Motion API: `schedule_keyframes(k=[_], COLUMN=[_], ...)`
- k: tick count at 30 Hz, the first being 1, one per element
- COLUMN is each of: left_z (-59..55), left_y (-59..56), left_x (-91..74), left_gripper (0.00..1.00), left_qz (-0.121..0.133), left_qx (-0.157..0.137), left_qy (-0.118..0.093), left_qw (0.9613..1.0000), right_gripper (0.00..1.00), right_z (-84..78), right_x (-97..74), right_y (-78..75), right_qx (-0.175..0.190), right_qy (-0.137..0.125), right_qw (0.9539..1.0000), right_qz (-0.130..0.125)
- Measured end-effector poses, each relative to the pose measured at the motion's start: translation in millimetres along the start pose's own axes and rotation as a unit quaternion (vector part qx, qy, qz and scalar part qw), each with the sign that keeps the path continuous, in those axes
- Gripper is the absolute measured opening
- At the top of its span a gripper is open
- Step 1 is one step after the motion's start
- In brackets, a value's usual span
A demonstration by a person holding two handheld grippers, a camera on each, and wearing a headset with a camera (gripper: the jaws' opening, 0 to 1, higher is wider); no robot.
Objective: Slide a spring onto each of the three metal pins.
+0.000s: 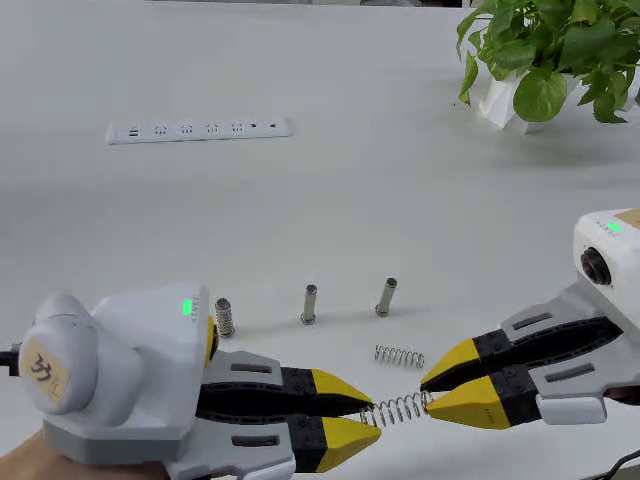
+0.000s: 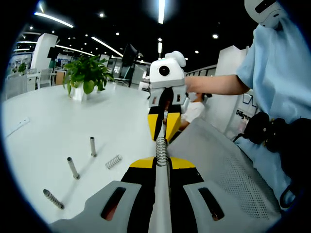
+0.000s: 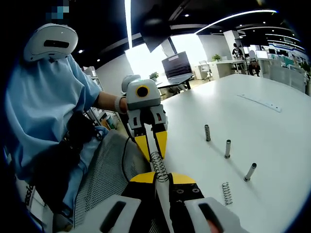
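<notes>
Clamping one spring (image 1: 398, 408), seemingly: both hand-held grippers (image 1: 372, 432) (image 1: 428, 395).

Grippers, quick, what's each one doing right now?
Left gripper: closed, holding one end of a spring.
Right gripper: closed, holding the same spring's other end.

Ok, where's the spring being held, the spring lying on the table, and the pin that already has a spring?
held spring (image 1: 398, 408), head view, middle coils.
loose spring (image 1: 399, 356), head view, middle coils.
pin with spring (image 1: 224, 317), head view, coil-covered shaft.
</notes>
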State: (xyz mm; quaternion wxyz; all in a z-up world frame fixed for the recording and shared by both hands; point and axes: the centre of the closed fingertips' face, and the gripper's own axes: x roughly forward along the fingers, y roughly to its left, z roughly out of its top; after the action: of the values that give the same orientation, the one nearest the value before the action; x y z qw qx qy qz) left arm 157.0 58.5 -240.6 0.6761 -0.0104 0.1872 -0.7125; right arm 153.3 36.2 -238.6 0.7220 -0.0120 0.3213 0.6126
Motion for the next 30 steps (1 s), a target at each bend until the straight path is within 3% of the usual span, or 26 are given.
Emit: schedule_keyframes(k=[4, 9, 22, 30], left_z=[1.9, 3.7, 8.4, 3.6], left_y=[-0.3, 1.0, 0.2, 0.4], left_x=[0.2, 0.1, -1.5, 0.4], left_gripper=[0.06, 0.06, 0.06, 0.06], left_qz=[-0.002, 0.000, -0.003, -0.002], left_qx=[0.002, 0.000, -0.002, 0.002], left_qy=[-0.002, -0.006, -0.015, -0.004], left_qw=[1.0000, 1.0000, 0.9999, 1.0000], right_gripper=[0.05, 0.12, 0.07, 0.07], right_z=[-0.5, -4.0, -3.1, -2.9], right_x=[-2.1, -2.4, 0.3, 0.3], right_y=[-2.1, -2.8, -1.5, -1.0], right_qx=[0.013, 0.024, 0.038, 0.028], right_qy=[-0.006, -0.003, -0.017, -0.007], right_qw=[0.9999, 0.9997, 0.9990, 0.9995], right_qz=[0.002, 0.002, 0.018, 0.014])
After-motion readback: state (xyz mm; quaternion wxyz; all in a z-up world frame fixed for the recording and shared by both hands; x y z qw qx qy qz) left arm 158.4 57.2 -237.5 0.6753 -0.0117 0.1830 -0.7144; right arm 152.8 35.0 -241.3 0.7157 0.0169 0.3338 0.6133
